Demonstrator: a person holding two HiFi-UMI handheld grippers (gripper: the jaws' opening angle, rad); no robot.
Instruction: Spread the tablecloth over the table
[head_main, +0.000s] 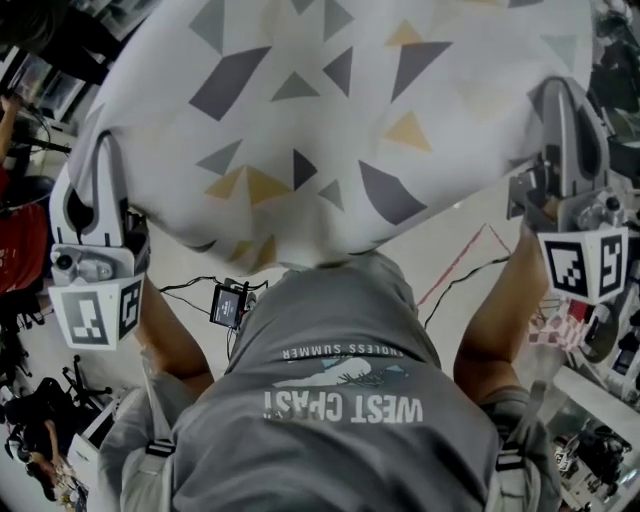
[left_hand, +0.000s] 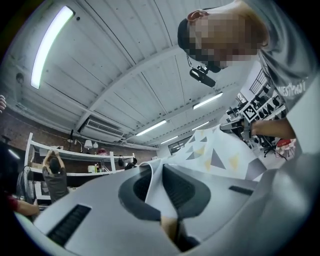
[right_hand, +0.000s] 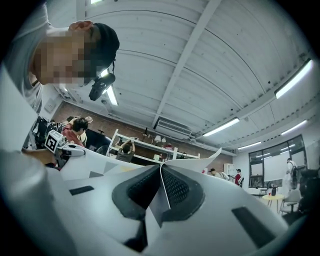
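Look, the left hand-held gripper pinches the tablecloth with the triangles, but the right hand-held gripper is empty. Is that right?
Not quite. The right hand-held gripper is not empty: the right gripper view shows its jaws shut on an edge of the tablecloth too. The left hand-held gripper does pinch the tablecloth with the triangles.

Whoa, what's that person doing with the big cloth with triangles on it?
A person holds a gripper in each hand. The left gripper and the right gripper are each shut on an edge of the tablecloth, which is white with grey and yellow shapes. It hangs stretched between them in front of the person. What is under its far part cannot be seen.
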